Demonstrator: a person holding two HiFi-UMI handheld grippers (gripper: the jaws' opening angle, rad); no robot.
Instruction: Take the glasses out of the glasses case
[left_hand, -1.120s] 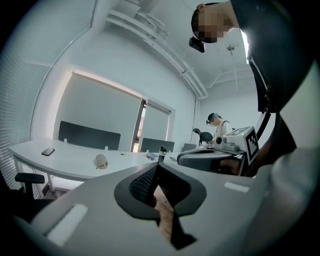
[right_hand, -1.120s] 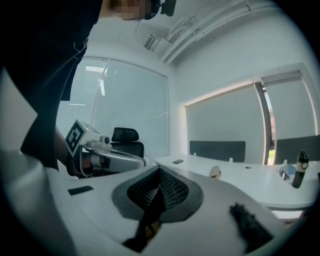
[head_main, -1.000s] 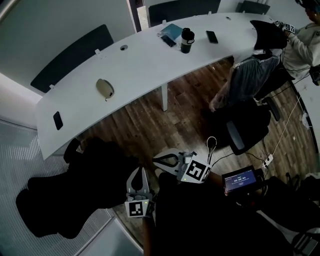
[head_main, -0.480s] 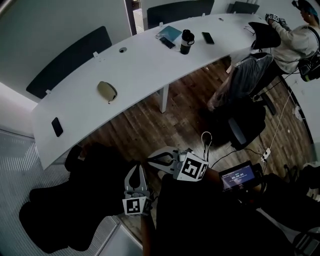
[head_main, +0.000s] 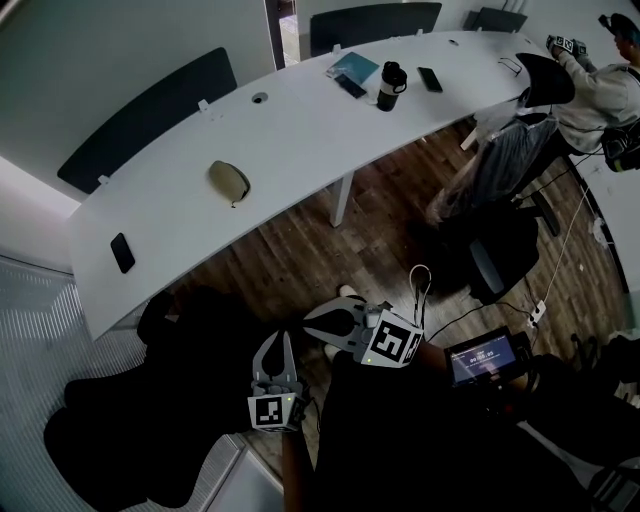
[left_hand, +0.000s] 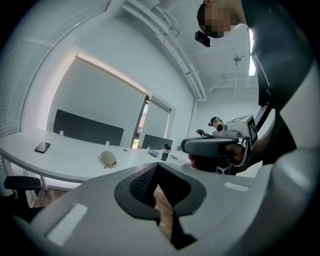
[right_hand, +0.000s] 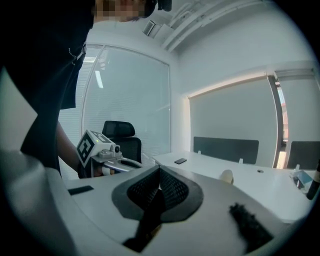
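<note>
The glasses case (head_main: 229, 181) is a beige oval, closed, lying on the long white curved table (head_main: 300, 140). It also shows small and far off in the left gripper view as the glasses case (left_hand: 108, 159), and in the right gripper view as the glasses case (right_hand: 227, 176). Both grippers are held low over the wood floor, well short of the table. My left gripper (head_main: 286, 340) points toward the table, shut and empty. Beside it, my right gripper (head_main: 311, 324) points left, also shut with nothing in it. No glasses are visible.
On the table lie a black phone (head_main: 122, 252), a dark cup (head_main: 390, 86), a second phone (head_main: 430, 79) and a blue notebook (head_main: 352, 68). A black office chair (head_main: 500, 260) stands to the right and another black office chair (head_main: 150, 400) at lower left. A person (head_main: 600, 90) works at the table's far right end.
The table and case have slid slightly right in the head view. Both grippers stay shut, side by side in front of me. The person at far right has shifted.
</note>
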